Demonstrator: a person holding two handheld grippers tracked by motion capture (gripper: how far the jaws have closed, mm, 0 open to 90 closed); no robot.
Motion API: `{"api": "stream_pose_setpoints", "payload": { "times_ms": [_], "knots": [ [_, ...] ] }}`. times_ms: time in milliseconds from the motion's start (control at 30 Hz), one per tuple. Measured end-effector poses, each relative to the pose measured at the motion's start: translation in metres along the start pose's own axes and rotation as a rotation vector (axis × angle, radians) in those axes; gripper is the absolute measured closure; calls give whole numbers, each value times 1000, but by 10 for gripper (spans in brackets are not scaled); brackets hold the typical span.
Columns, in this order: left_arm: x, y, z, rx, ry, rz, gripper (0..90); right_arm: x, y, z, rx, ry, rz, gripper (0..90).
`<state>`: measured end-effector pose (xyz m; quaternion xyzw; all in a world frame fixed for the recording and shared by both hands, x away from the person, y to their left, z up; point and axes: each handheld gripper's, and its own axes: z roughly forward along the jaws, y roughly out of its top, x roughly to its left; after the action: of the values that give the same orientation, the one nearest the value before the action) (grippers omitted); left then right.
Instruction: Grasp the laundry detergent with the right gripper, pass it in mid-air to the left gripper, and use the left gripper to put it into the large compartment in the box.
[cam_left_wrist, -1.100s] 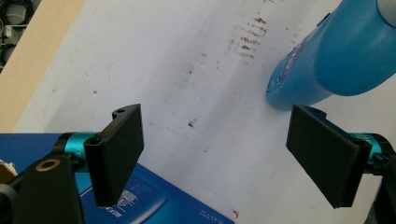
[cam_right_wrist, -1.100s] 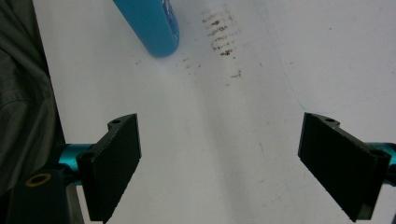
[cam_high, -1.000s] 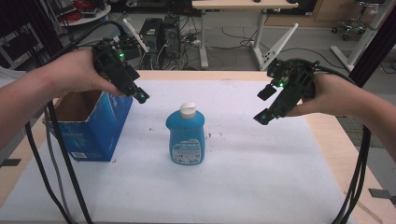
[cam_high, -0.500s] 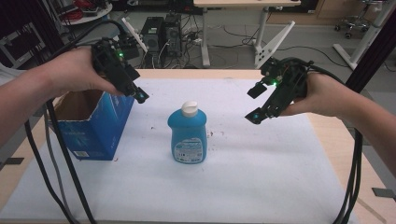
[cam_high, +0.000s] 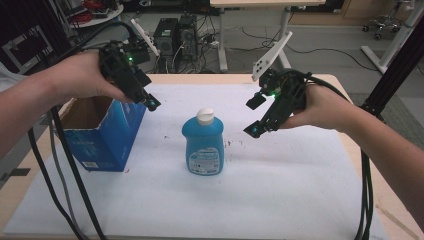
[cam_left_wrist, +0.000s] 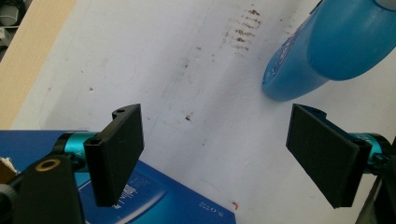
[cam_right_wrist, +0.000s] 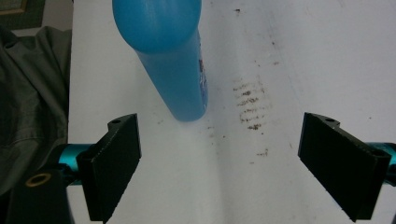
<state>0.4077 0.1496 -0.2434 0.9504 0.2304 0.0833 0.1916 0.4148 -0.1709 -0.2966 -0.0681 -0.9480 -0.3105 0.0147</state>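
A blue bottle (cam_high: 202, 145) with a white cap stands upright in the middle of the white mat. My left gripper (cam_high: 146, 99) hovers over the near right corner of an open blue cardboard box (cam_high: 102, 132), up and left of the bottle, open and empty. In the left gripper view the jaws (cam_left_wrist: 212, 123) stand wide, with the bottle (cam_left_wrist: 327, 46) ahead at the upper right and the box (cam_left_wrist: 154, 196) below. My right gripper (cam_high: 252, 116) hangs in the air right of the bottle's cap, open and empty. Its own view has the jaws (cam_right_wrist: 219, 123) wide apart and the bottle (cam_right_wrist: 173, 51) ahead at the left.
The white mat (cam_high: 280, 190) covers a wooden table (cam_high: 360, 150); brown smudges (cam_right_wrist: 250, 102) mark the mat beside the bottle. Black cables (cam_high: 65, 170) trail from both grippers over the table's sides. A dark cloth (cam_right_wrist: 32, 93) lies past the mat's edge in the right gripper view.
My right gripper has moved left toward the bottle and dropped a little. The left gripper, the bottle and the box have stayed in place.
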Motion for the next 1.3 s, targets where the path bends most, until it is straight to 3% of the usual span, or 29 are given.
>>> {"api": "stream_pose_setpoints", "payload": {
  "times_ms": [333, 1300],
  "knots": [
    [0, 0, 1, -6, -4, -5, 192, 5, 12, 29, 1, 41, -44, 127],
    [-1, 0, 1, -2, -8, 0, 192, 19, 30, 69, -23, 80, -98, 128]
  ]
}}
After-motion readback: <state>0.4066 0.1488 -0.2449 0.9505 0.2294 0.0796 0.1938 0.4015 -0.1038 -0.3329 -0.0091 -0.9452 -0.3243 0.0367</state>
